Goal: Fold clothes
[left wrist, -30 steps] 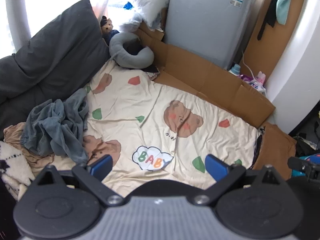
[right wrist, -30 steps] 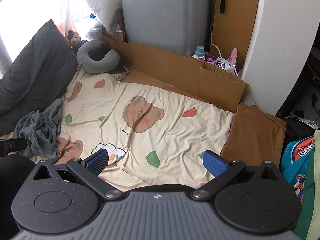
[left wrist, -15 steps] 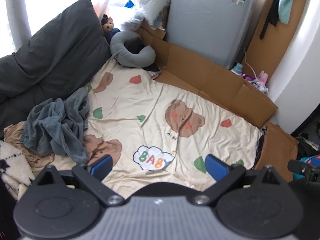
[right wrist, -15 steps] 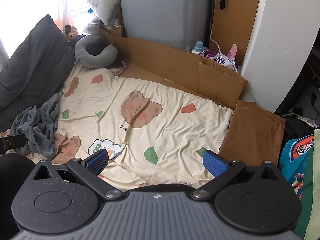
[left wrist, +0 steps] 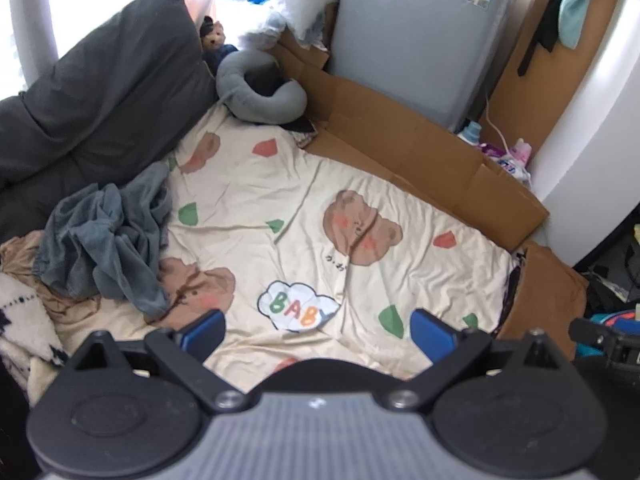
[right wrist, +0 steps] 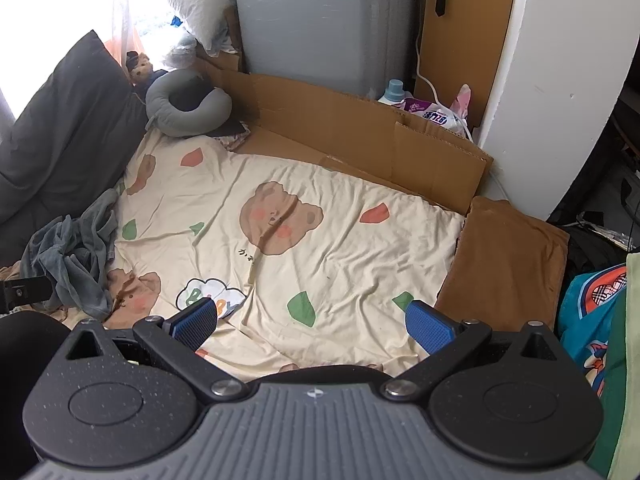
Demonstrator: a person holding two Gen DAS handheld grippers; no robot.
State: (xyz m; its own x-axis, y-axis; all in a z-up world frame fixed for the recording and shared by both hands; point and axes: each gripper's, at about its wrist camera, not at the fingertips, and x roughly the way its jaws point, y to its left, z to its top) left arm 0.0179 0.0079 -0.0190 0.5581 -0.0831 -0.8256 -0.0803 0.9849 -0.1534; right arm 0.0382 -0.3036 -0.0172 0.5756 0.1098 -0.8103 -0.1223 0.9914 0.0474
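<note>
A crumpled grey-blue garment (left wrist: 104,240) (right wrist: 76,252) lies in a heap at the left edge of a cream bear-print sheet (left wrist: 320,208) (right wrist: 328,248). Tan cloth (left wrist: 24,252) and a white patterned fleece (left wrist: 24,320) sit under and beside it. A folded brown garment (right wrist: 508,264) (left wrist: 548,292) rests at the sheet's right edge. My left gripper (left wrist: 318,334) hovers open above the sheet's near edge, nothing between its blue pads. My right gripper (right wrist: 312,326) is likewise open and empty, further right.
A dark grey duvet (left wrist: 100,108) is piled at the left, a grey neck pillow (left wrist: 260,96) and small plush toy (left wrist: 212,36) at the back. Cardboard (right wrist: 360,128) lines the far side before a grey appliance (right wrist: 320,20). Colourful fabric (right wrist: 592,308) lies at the right.
Both views have drifted slightly, the scene sliding a little left and down in the right wrist view. Both grippers stay open; no cloth has moved.
</note>
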